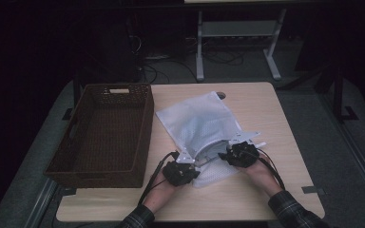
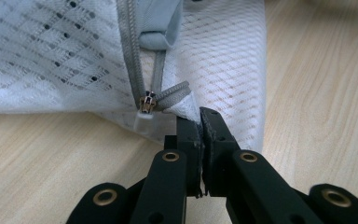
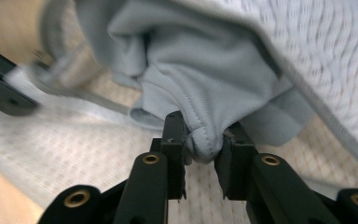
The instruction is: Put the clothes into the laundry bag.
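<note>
On the table (image 1: 266, 118), with a brown basket (image 1: 105, 133) at nine o'clock, lies the white mesh bag (image 1: 197, 121), its corner pinched by the left hand-held gripper (image 2: 199, 122), while the right hand-held gripper (image 3: 204, 140) clamps grey cloth (image 3: 191, 70) at its mouth.

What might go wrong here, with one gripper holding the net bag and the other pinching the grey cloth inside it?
The right gripper pinches only a small fold of the grey cloth, so the fold may slip out as it is pulled. The left gripper holds just the edge of the mesh bag beside the zipper slider; a tug could pull that edge free, or drag the bag across the table. The cloth might also snag on the zipper.
</note>
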`<act>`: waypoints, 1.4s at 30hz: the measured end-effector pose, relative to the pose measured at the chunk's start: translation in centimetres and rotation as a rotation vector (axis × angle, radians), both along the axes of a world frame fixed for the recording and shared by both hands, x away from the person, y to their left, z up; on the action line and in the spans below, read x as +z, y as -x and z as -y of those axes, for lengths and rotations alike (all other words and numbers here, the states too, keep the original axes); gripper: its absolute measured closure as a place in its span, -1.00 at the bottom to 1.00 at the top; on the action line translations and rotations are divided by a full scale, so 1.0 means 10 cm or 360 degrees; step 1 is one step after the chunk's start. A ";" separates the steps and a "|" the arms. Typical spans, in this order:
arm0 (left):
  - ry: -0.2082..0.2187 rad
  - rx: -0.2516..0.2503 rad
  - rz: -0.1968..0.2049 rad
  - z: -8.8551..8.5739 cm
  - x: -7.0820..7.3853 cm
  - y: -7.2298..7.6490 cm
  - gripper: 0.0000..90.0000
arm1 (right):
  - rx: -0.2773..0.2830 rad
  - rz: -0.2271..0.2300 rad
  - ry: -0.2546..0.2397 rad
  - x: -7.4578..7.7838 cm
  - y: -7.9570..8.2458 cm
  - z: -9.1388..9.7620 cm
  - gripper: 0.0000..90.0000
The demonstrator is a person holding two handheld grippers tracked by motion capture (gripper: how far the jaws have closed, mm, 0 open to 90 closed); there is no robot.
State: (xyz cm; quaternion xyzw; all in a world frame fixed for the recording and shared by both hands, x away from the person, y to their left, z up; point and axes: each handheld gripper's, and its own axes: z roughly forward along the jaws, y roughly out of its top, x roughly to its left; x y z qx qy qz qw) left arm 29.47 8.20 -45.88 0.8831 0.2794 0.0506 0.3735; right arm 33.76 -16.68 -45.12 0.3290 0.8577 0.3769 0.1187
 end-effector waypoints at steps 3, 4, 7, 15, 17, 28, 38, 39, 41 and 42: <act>-0.0005 -0.0002 0.0005 -0.01 0.01 -0.01 0.94 | 0.0021 0.0032 -0.0036 0.08 0.04 -0.07 0.72; -0.0005 -0.0003 0.0005 -0.01 0.01 -0.01 0.94 | 0.0027 0.0046 -0.0053 0.10 0.05 -0.10 0.73; 0.0001 0.0008 0.0003 -0.01 0.01 -0.02 0.94 | 0.0020 0.0087 -0.0081 0.16 0.03 -0.20 0.76; -0.0008 0.0014 0.0000 -0.03 0.00 -0.05 0.94 | -0.0004 0.0102 -0.0086 0.17 -0.06 -0.46 0.77; -0.0001 0.0017 -0.0001 -0.04 0.00 -0.05 0.94 | 0.0026 0.0099 -0.0070 0.15 -0.05 -0.52 0.77; -0.0029 -0.0015 -0.0019 -0.04 0.00 -0.06 0.96 | 0.0019 0.0108 -0.0020 -0.02 -0.08 -0.84 0.79; -0.0051 -0.0052 -0.0038 -0.03 -0.02 -0.03 0.96 | -0.0130 0.0184 -0.0010 -0.10 -0.34 -0.90 0.81; -0.0048 -0.0051 -0.0042 -0.03 -0.02 -0.03 0.96 | -0.0142 0.0194 -0.0011 -0.11 -0.38 -0.91 0.81; -0.0053 -0.0051 -0.0045 -0.03 -0.03 -0.03 0.96 | -0.0159 0.0198 -0.0011 -0.11 -0.42 -0.92 0.81; -0.0059 -0.0049 -0.0042 -0.03 -0.03 -0.03 0.96 | -0.0167 0.0200 -0.0011 -0.11 -0.45 -0.92 0.80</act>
